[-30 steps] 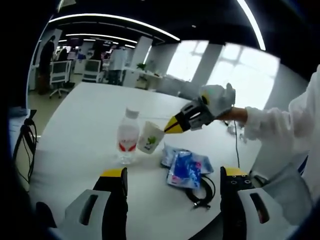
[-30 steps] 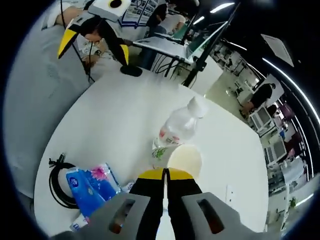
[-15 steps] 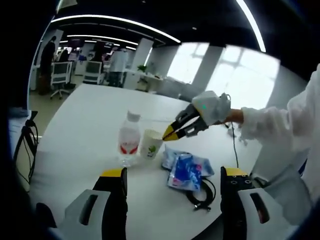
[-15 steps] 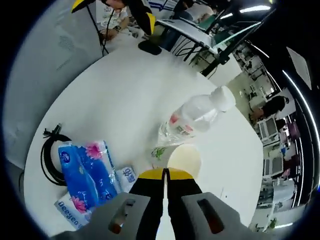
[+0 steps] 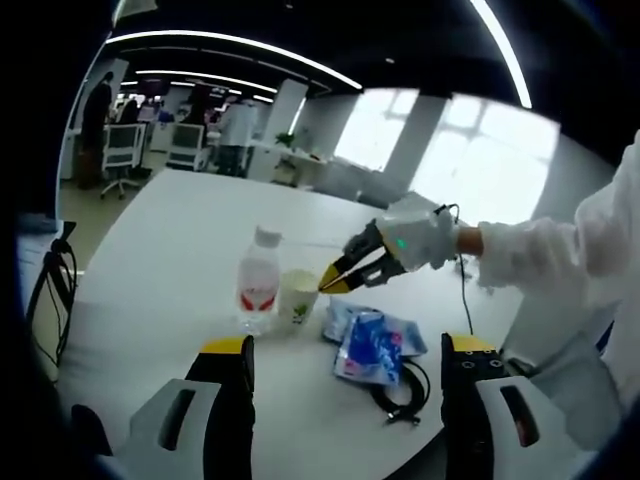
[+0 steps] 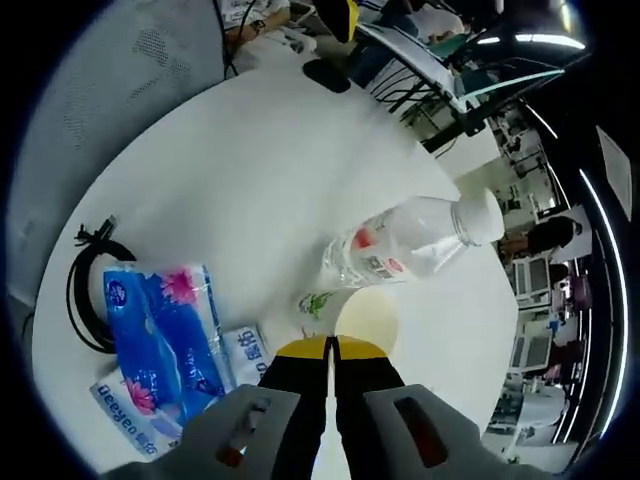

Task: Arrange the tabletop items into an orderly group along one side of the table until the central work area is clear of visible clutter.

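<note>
While the right gripper (image 6: 331,348) stays clamped on the paper cup's (image 6: 366,312) rim just beside the water bottle (image 6: 415,245), tissue packs (image 6: 165,335) and coiled cable (image 6: 85,290) look grouped already, and the left gripper (image 5: 345,352) hangs wide open, idle.

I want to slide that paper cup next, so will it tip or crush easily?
Probably yes. The paper cup looks empty inside, so it's likely light and tippy. The right gripper pinches its thin rim, which may buckle. The water bottle beside it might steady it.

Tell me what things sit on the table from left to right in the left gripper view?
Water bottle → paper cup, with the right gripper shut on its rim → blue tissue packs → coiled black cable.
</note>
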Demonstrator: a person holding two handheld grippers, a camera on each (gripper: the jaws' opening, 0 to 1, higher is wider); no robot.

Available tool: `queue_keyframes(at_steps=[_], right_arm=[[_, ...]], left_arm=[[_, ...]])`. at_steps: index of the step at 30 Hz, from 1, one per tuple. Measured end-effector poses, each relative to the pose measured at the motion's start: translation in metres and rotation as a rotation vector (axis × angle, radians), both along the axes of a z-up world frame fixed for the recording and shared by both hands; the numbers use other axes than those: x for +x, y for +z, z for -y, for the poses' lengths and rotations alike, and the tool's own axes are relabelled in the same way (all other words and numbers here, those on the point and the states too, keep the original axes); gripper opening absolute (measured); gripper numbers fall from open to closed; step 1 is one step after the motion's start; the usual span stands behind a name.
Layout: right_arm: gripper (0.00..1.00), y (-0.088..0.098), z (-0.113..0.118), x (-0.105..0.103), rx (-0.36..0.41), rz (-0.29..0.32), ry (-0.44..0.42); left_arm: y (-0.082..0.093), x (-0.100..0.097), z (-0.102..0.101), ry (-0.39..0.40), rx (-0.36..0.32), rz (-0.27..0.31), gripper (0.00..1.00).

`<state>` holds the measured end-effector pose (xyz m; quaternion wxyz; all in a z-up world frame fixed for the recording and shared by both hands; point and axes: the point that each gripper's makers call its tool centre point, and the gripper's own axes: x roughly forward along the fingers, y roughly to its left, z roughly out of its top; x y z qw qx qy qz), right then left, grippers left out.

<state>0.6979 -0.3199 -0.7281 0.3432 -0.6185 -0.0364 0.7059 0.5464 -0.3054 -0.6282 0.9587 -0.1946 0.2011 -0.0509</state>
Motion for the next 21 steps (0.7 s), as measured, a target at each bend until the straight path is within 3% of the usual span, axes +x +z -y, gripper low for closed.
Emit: queue_keyframes(at_steps=[7,21], right_arm=[[0.0,-0.0092,0.0001,-0.0061,-0.023,0.023,0.03],[0.0,-0.0089,-0.0036,-0.0074,-0.004,-0.009,0.003]], left_arm=[[0.0014,-0.001,-0.0014,0.008,-0.005,0.006,0.73],[0.0024,-0.0008,-0.0006,0.002,-0.001,0.005,0.74]])
